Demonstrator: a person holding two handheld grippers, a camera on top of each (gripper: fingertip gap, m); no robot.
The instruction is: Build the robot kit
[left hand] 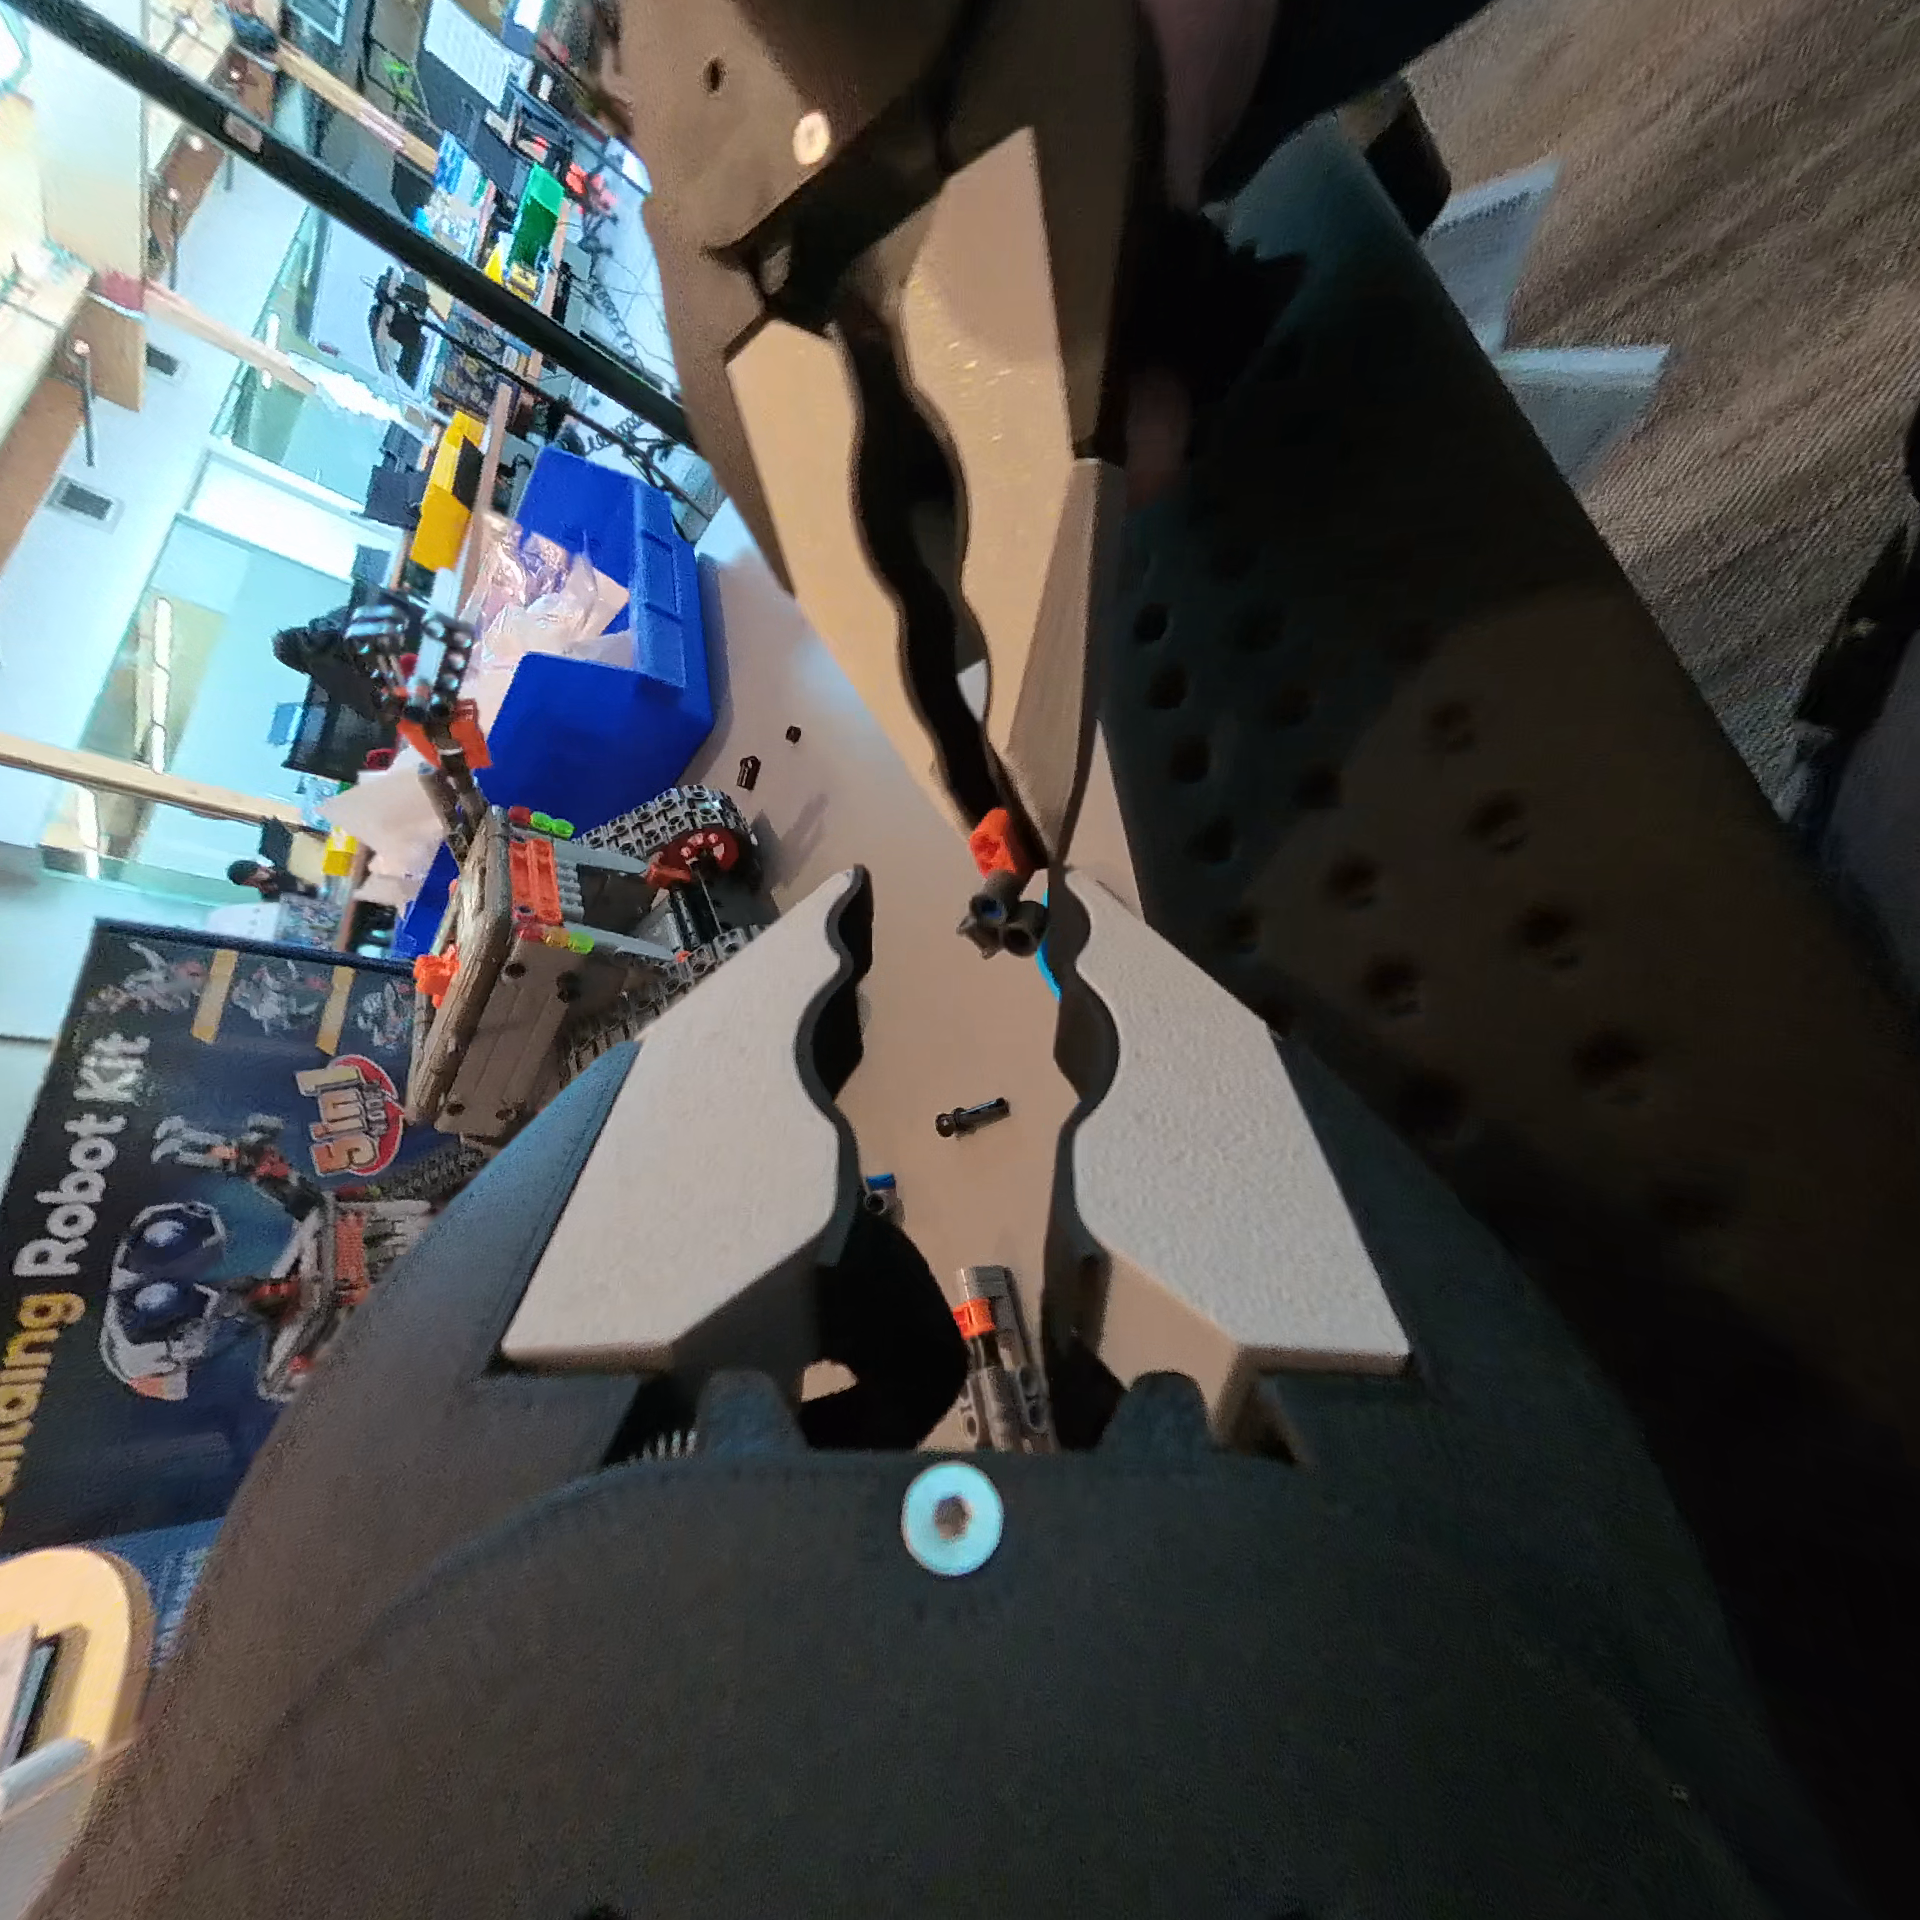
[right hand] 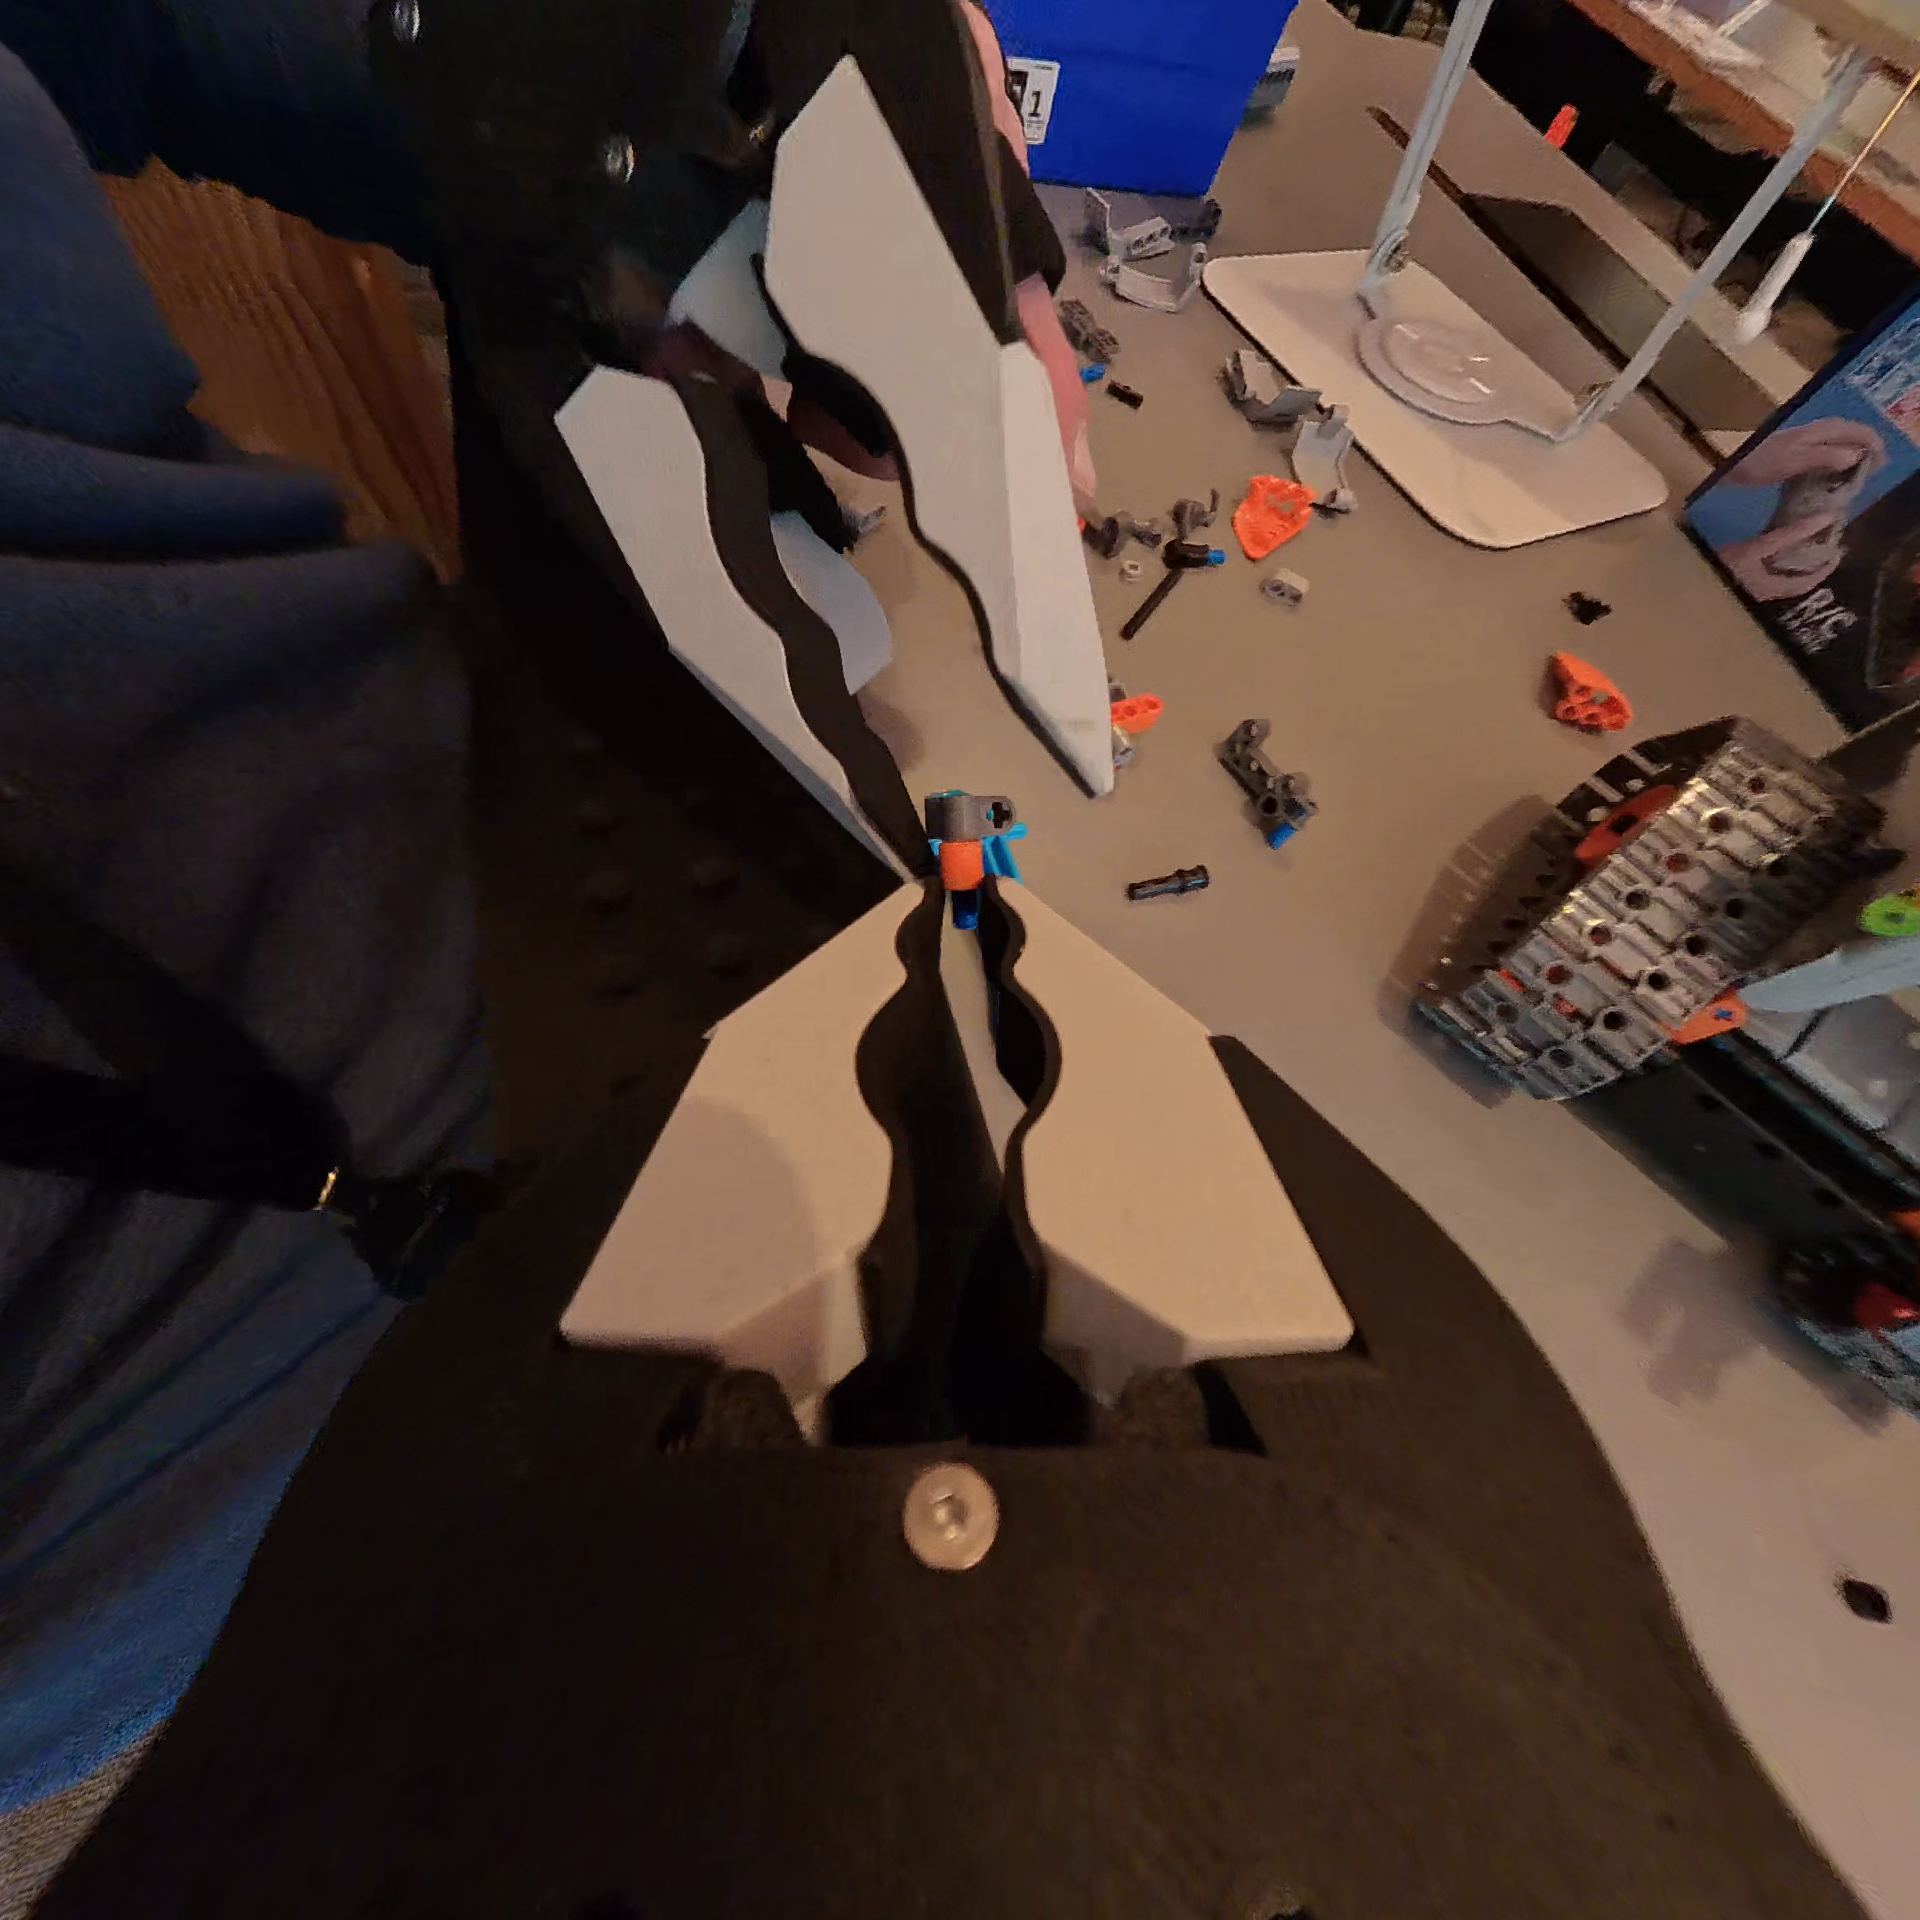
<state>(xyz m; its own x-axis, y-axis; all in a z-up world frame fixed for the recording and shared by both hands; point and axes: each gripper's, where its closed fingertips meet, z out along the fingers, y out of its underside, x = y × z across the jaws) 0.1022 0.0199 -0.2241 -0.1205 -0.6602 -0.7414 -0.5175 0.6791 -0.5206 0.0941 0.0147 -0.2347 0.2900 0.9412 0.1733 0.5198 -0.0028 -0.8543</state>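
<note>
Right gripper [right hand: 967,891], nearest the camera in its own view, is pinched narrow on a small brick piece [right hand: 971,840] in grey, orange and blue, held above the pale surface [right hand: 1403,644], out to the left of a grey tracked model [right hand: 1642,935]. Left gripper [left hand: 964,896] reaches in from the opposite side, spread wide, its tips on either side of that piece. One tip sits just beside the piece; contact cannot be told.

A black pin [right hand: 1169,884] lies on the surface between the held piece and the tracked model. Just beyond it, also left of the model, lies a grey angled part [right hand: 1265,781] with a blue pin. An orange part [right hand: 1584,691] lies behind the model. Farther back from the model stands a white stand base [right hand: 1455,436], and farthest, a blue bin [right hand: 1132,94]. In the left wrist view a printed box [left hand: 156,1195] stands beside the model.
</note>
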